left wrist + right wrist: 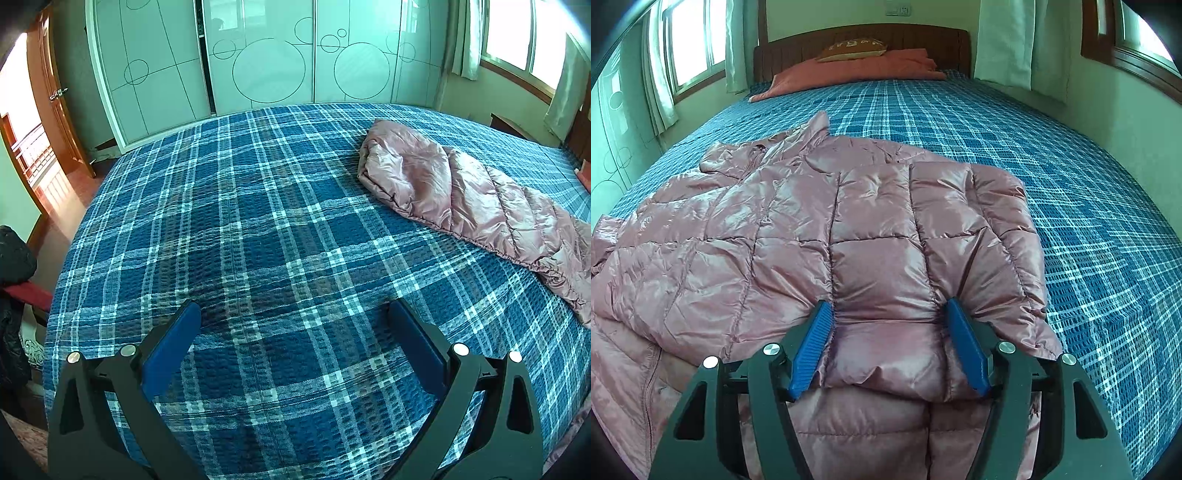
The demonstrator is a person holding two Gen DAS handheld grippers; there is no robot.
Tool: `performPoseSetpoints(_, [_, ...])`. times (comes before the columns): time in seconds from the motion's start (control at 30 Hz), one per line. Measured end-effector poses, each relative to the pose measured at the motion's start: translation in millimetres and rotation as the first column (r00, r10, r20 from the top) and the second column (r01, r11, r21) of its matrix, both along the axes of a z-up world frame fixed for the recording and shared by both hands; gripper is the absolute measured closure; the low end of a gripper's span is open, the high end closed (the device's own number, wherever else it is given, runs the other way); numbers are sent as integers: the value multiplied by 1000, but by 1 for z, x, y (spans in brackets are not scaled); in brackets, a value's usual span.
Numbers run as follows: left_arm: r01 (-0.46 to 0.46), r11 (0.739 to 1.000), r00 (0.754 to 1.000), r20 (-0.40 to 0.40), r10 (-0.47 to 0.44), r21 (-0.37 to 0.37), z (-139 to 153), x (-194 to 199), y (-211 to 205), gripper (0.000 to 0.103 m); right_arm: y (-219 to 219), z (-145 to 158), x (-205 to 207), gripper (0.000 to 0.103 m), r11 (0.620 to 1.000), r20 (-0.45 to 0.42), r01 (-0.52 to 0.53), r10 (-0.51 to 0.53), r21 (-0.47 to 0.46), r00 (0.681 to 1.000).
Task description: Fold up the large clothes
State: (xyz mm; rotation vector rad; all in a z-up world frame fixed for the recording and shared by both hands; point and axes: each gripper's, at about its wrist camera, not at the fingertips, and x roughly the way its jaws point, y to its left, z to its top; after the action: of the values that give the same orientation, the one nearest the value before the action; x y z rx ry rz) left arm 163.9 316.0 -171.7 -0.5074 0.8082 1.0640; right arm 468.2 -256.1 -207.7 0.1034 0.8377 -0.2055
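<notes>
A pink quilted puffer jacket (820, 236) lies on the blue plaid bedspread (1071, 206), one side folded over the body. My right gripper (888, 310) has its blue pads (812, 347) set apart, pressing into a puffy fold of the jacket's edge that bulges between them. In the left wrist view a sleeve of the jacket (461, 195) stretches along the right of the bed. My left gripper (293, 310) is open and empty above bare bedspread (240, 221), well left of the sleeve.
An orange blanket (857, 72) and a brown pillow (853, 50) lie by the wooden headboard (945, 42). Wardrobe doors (258, 62) stand past the bed's foot. An open wooden door (51, 92) is at far left. Windows with curtains (661, 62) flank the bed.
</notes>
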Motion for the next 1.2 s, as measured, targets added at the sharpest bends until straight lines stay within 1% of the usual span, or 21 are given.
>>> performPoseSetpoints(0.07, [32,999,997,73,-30,-33,6,-5,4,2,0,0,-1,38,1000,2,0,0,-2,1000])
performPoseSetpoints(0.13, [74,996,987,146,-67,-44,11,-7,8,2,0,-1,-4,38,1000,7,0,0,1,1000])
performPoseSetpoints(0.17, [103,994,978,185,-93,-48,13,-5,10,2,0,-1,-4,38,1000,8,0,0,1,1000])
performPoseSetpoints(0.23, [166,983,953,270,-137,-84,15,0,18,2,0,-1,-5,38,1000,9,0,0,-1,1000])
performPoseSetpoints(0.3, [208,970,925,349,-152,-129,13,8,27,2,0,-1,-5,38,1000,9,0,0,-4,1000])
performPoseSetpoints(0.37, [250,955,905,388,-173,-158,9,24,38,2,0,-1,-6,38,1000,10,1,-1,-7,1000])
performPoseSetpoints(0.43, [262,948,890,424,-166,-181,4,36,49,2,1,-1,-6,37,1000,10,2,-2,-10,1000])
performPoseSetpoints(0.6, [202,963,883,459,-100,-178,0,55,83,3,3,0,-6,37,1000,10,5,-5,-21,1000])
performPoseSetpoints(0.63, [180,968,889,449,-84,-175,0,58,89,9,3,0,-6,37,1000,10,6,-5,-22,1000])
performPoseSetpoints(0.67, [157,973,899,433,-69,-172,0,61,94,18,4,1,-6,37,1000,10,6,-6,-23,1000])
performPoseSetpoints(0.7, [145,975,904,423,-60,-171,0,65,97,21,4,1,-6,37,1000,11,7,-7,-24,1000])
performPoseSetpoints(0.73, [144,976,905,421,-62,-166,2,66,99,29,4,0,-6,37,1000,11,8,-8,-26,1000])
performPoseSetpoints(0.77, [176,971,893,441,-88,-164,3,70,102,52,5,0,-6,37,1000,12,9,-8,-27,1000])
performPoseSetpoints(0.8, [232,955,867,484,-117,-185,2,72,104,62,5,1,-6,37,1000,12,9,-9,-29,1000])
performPoseSetpoints(0.83, [243,948,860,497,-114,-204,1,73,103,68,5,1,-6,37,999,12,11,-10,-31,1000])
performPoseSetpoints(0.9, [233,952,871,478,-114,-198,-1,79,105,68,6,1,-6,37,999,12,12,-11,-34,1000])
performPoseSetpoints(0.93, [230,954,875,469,-117,-192,-2,81,104,66,6,1,-6,37,999,13,12,-12,-34,1000])
performPoseSetpoints(1.03, [226,958,879,460,-122,-177,-2,91,101,66,6,1,-6,37,999,13,12,-11,-35,1000])
performPoseSetpoints(1.1, [223,963,894,425,-139,-153,2,105,95,75,6,1,-6,37,999,14,11,-11,-34,1000])
performPoseSetpoints(1.17, [232,966,902,398,-168,-118,9,116,85,89,6,1,-6,37,999,14,11,-11,-33,1000])
performPoseSetpoints(1.2, [238,967,904,384,-186,-93,15,122,81,91,6,1,-6,37,999,15,12,-12,-33,1000])
